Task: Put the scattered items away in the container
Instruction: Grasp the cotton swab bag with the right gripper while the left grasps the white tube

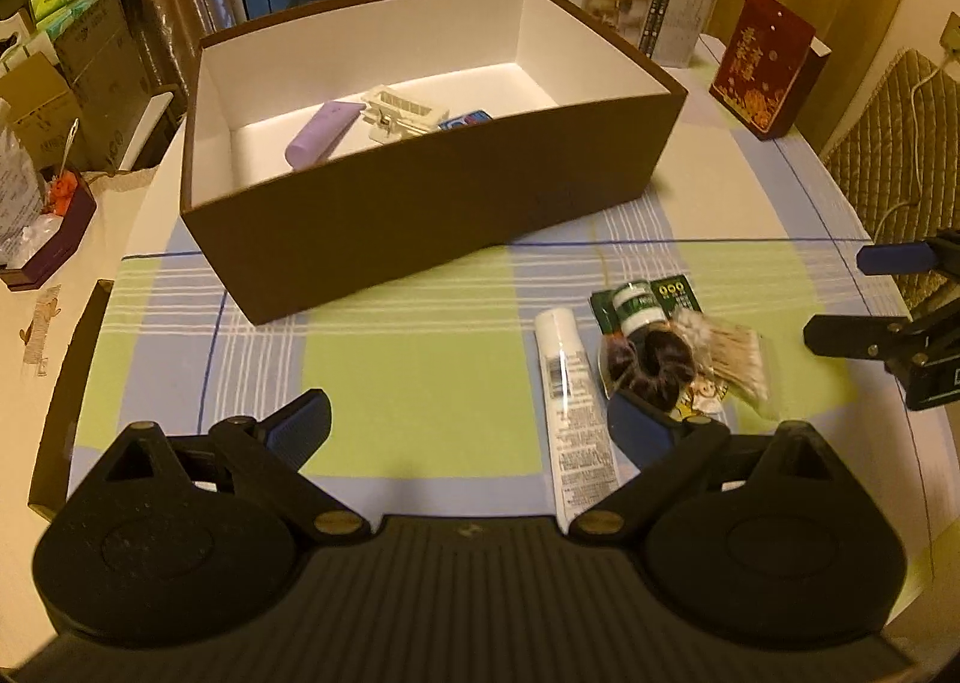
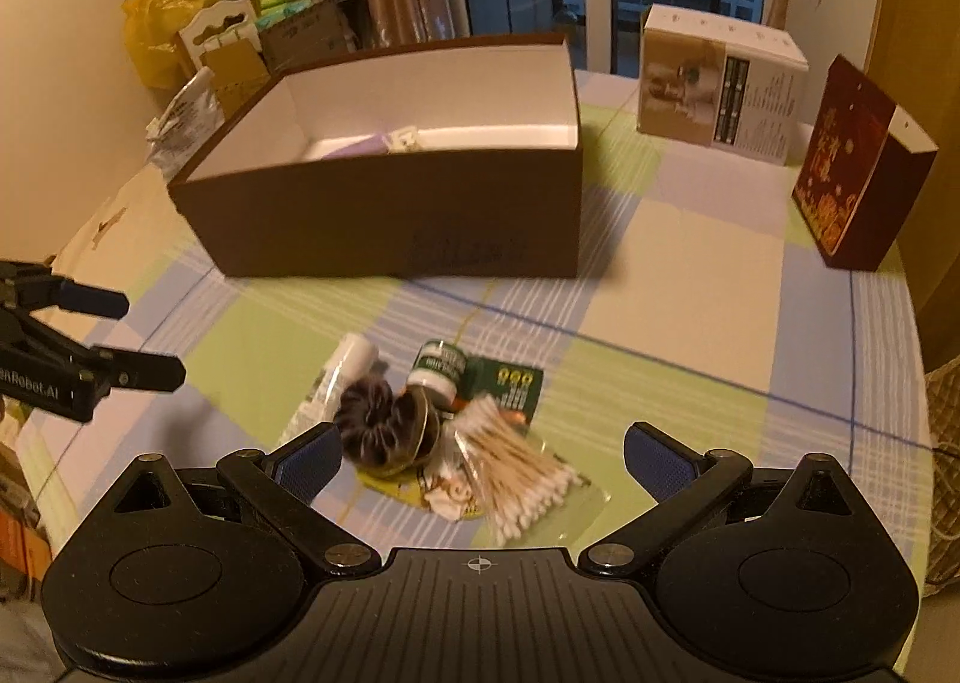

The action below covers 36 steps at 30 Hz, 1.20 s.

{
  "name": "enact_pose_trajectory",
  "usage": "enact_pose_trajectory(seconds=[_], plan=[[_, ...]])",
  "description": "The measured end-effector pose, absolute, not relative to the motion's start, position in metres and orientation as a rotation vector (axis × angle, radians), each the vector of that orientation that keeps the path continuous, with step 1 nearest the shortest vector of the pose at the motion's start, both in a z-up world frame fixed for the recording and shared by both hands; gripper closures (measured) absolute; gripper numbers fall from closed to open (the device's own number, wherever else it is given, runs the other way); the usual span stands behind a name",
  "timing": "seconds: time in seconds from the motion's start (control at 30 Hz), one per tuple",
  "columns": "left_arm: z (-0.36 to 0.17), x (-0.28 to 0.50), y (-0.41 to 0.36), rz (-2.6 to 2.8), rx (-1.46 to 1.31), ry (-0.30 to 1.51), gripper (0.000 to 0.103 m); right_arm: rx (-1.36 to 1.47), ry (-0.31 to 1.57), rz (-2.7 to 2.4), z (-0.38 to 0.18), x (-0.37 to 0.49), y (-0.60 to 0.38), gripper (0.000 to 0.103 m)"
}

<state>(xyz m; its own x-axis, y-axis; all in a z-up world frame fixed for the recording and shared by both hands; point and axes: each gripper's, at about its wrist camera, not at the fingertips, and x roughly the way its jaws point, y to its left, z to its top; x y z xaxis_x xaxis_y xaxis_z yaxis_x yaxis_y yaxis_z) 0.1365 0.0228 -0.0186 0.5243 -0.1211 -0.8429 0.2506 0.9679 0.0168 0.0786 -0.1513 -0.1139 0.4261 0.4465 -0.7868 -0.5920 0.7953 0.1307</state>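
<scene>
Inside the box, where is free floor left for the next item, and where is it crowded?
The box floor is bare at its right end, beyond the blue item. The left-middle is crowded: purple tube and white clip lie close together. The floor behind the near wall is hidden.

A matt brown cardboard box with a smooth white lining is seen; checked cloth covers the table; cotton swabs are wrapped in glossy clear plastic.

One brown box is sitting far on the tabletop, holding one purple tube, one white clip and one blue item. Near it are lying one white tube, one green-capped bottle, one dark scrunchie, one green packet and one bag of cotton swabs.
</scene>
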Motion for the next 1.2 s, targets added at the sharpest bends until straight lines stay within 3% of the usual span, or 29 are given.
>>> enact_pose_trajectory(seconds=[0.53,0.63,0.87,0.9,0.93,1.0,1.07,1.2], plan=[[-0.051,0.128,0.041,-0.175,0.135,1.073,0.006,-0.350,0.931,0.809,-0.166,0.089,-0.152,0.000],[-0.053,0.129,0.042,-0.177,0.131,1.074,0.006,-0.402,0.913,0.864,-0.172,0.097,-0.145,0.022],[-0.059,0.131,0.044,-0.172,0.114,1.082,0.007,-0.430,0.904,0.934,-0.187,0.118,-0.142,0.024],[-0.061,0.132,0.044,-0.172,0.112,1.085,0.007,-0.431,0.913,0.939,-0.190,0.121,-0.142,0.029],[-0.062,0.132,0.044,-0.173,0.108,1.089,0.007,-0.422,0.932,0.947,-0.193,0.125,-0.142,0.041],[-0.064,0.132,0.044,-0.181,0.101,1.092,0.008,-0.401,0.961,0.941,-0.198,0.129,-0.144,0.044],[-0.067,0.133,0.043,-0.192,0.097,1.094,0.008,-0.383,0.968,0.923,-0.198,0.130,-0.148,0.061],[-0.071,0.134,0.035,-0.245,0.096,1.093,0.009,-0.290,1.023,0.845,-0.194,0.130,-0.162,0.064]])
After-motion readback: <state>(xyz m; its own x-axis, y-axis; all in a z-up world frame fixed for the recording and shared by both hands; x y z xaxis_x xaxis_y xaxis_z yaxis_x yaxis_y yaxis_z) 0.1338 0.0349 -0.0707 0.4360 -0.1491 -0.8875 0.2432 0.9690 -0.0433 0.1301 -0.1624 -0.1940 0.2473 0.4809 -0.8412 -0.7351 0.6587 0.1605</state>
